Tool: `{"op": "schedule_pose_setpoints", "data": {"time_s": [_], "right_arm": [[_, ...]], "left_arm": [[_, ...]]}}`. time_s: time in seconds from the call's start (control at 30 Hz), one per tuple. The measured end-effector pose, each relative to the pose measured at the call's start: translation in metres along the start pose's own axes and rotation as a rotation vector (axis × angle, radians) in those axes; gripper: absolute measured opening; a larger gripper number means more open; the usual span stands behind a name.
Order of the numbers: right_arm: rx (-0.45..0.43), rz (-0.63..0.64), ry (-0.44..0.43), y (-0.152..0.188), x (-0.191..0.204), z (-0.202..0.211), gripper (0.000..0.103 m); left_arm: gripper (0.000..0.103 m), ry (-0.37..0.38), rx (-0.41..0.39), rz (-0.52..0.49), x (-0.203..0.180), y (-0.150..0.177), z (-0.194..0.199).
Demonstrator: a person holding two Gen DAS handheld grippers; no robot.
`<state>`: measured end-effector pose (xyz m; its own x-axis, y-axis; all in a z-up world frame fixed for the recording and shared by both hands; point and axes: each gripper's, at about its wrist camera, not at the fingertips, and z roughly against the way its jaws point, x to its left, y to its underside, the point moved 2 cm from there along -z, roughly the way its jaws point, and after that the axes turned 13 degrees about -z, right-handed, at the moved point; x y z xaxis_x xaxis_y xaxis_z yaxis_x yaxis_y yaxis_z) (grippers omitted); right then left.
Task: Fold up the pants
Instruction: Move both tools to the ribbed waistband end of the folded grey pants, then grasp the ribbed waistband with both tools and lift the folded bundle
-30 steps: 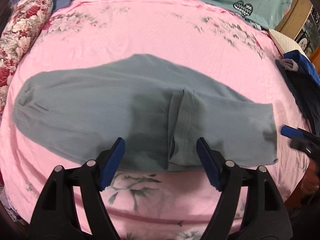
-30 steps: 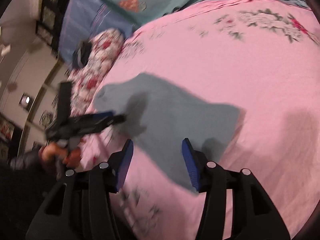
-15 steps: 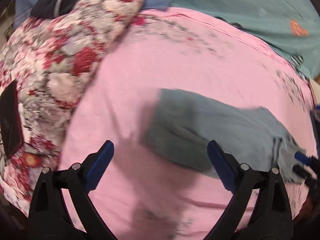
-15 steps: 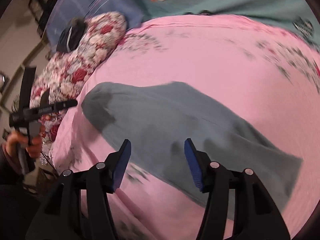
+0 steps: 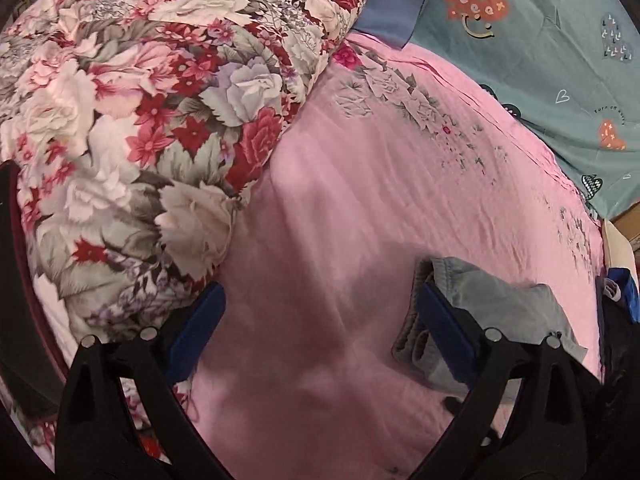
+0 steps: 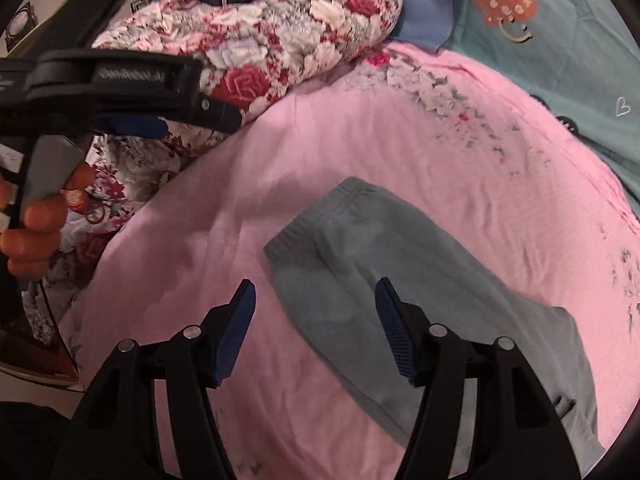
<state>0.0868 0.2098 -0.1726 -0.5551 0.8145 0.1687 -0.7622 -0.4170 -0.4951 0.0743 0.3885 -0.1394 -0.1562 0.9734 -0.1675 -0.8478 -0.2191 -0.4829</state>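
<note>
The left gripper is released, its fingers spread wide over pink bed. The pants lie flat beneath the right gripper, whose fingers have just been opening, grasping nothing.

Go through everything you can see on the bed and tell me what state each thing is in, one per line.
Grey pants: lying flat on the pink sheet, waistband toward the quilt, not gripped.
Left tongs: wide open, empty.
Right tongs: open over the pants, just been opening, nothing pinched.
Floral quilt: bunched at the bed's edge.
Pink sheet: spread, lightly wrinkled.
</note>
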Motion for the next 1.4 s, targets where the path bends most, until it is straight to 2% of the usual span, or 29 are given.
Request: {"op": "schedule_pose_setpoints", "data": {"time_s": [0.13, 0.3, 0.43, 0.5, 0.57, 0.6, 0.67, 0.87, 0.97, 1.07, 1.23, 1.33, 1.4], "right_arm": [[0.033, -0.001, 0.021, -0.005, 0.007, -0.021, 0.063], [0.048, 0.009, 0.116, -0.010, 0.011, -0.049, 0.063], [0.022, 0.053, 0.158, -0.004, 0.014, -0.053, 0.063], [0.017, 0.042, 0.149, -0.001, 0.011, -0.051, 0.061], [0.015, 0.025, 0.142, -0.002, 0.006, -0.047, 0.042], [0.017, 0.011, 0.129, -0.002, 0.004, -0.043, 0.036], [0.010, 0.000, 0.126, -0.003, 0.001, -0.036, 0.016], [-0.096, 0.031, 0.172, 0.004, 0.001, -0.002, 0.014], [-0.131, 0.031, 0.192, 0.010, -0.001, 0.012, 0.014], [-0.142, 0.021, 0.204, 0.016, -0.004, 0.018, 0.014], [-0.145, -0.012, 0.214, 0.025, -0.010, 0.026, 0.014], [-0.150, -0.013, 0.217, 0.029, -0.010, 0.029, 0.014], [-0.156, -0.013, 0.207, 0.030, -0.009, 0.031, 0.014]], "left_arm": [[0.098, 0.041, 0.008, -0.010, 0.002, -0.004, -0.010], [0.099, 0.057, 0.011, -0.043, 0.002, -0.006, -0.016], [0.099, 0.062, 0.008, -0.092, -0.003, -0.006, -0.017], [0.099, 0.067, 0.011, -0.097, -0.003, -0.007, -0.018], [0.099, 0.078, 0.010, -0.094, -0.002, -0.008, -0.019], [0.099, 0.088, 0.010, -0.089, -0.002, -0.009, -0.019], [0.099, 0.116, 0.008, -0.078, -0.001, -0.012, -0.019], [0.099, 0.264, 0.045, -0.073, -0.019, -0.024, -0.029], [0.100, 0.393, 0.118, -0.099, -0.043, -0.024, -0.045], [0.100, 0.467, 0.194, -0.123, -0.064, -0.017, -0.065], [0.101, 0.642, 0.275, -0.030, -0.086, -0.014, -0.086], [0.101, 0.690, 0.288, -0.007, -0.095, -0.015, -0.085], [0.101, 0.685, 0.289, -0.024, -0.104, -0.013, -0.085]]}}
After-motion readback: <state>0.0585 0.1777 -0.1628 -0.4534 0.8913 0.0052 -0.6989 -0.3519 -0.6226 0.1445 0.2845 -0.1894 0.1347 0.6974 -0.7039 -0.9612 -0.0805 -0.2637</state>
